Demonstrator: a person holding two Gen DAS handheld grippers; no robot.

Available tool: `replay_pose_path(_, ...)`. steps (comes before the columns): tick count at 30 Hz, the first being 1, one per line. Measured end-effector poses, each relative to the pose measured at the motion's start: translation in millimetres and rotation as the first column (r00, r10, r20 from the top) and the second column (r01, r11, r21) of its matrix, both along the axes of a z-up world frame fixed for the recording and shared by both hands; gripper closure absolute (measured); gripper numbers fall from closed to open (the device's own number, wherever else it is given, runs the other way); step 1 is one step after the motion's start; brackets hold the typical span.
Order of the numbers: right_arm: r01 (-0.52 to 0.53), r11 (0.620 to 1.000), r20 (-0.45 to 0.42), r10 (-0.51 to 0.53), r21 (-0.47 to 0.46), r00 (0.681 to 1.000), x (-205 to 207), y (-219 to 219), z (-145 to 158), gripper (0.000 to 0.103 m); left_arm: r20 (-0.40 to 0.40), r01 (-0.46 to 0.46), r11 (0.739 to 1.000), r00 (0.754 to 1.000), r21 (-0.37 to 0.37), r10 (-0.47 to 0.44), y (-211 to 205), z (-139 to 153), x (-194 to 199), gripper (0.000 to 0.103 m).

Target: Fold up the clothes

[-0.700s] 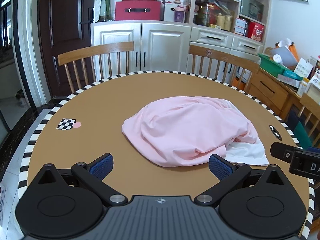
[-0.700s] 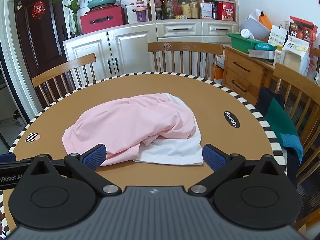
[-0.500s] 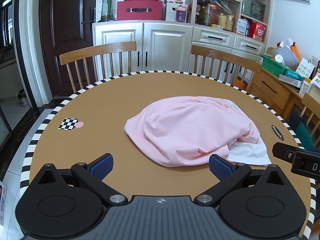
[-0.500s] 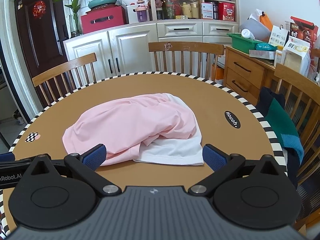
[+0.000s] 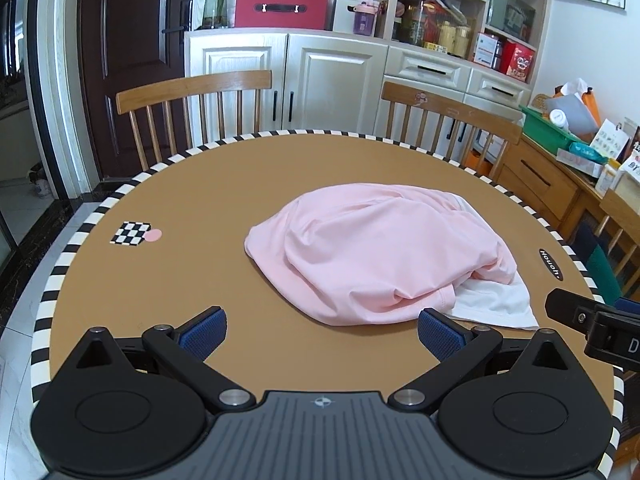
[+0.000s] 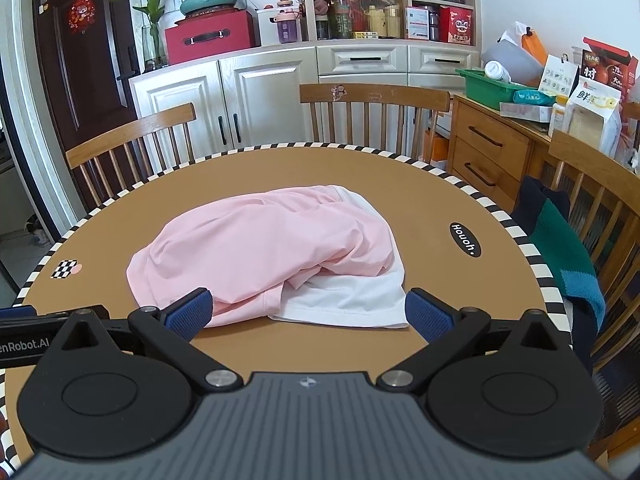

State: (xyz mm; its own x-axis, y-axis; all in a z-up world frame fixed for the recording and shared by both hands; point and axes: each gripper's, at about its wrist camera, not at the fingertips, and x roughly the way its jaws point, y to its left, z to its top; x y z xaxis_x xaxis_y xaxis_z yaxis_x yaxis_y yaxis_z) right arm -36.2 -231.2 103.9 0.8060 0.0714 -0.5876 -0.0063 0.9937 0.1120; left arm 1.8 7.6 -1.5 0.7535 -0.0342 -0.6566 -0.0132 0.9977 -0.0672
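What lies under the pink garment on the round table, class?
A white garment lies under the pink garment, showing at its near right edge and far end. How far it runs beneath, and whether anything else lies there, is covered.

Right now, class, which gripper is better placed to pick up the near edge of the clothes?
Probably the right gripper: its open jaws straddle the clothes, whereas the left gripper faces mostly bare table.
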Motion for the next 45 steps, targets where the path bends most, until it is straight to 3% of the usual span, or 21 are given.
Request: replay_pose_path(45,-0.018,1.0,0.018,0.018,-0.02,1.0,-3.5,9.8,7.3,0.0,0.008,0.018,1.0,1.0,0.004,-0.018,1.3,5.8,1.6,0.0)
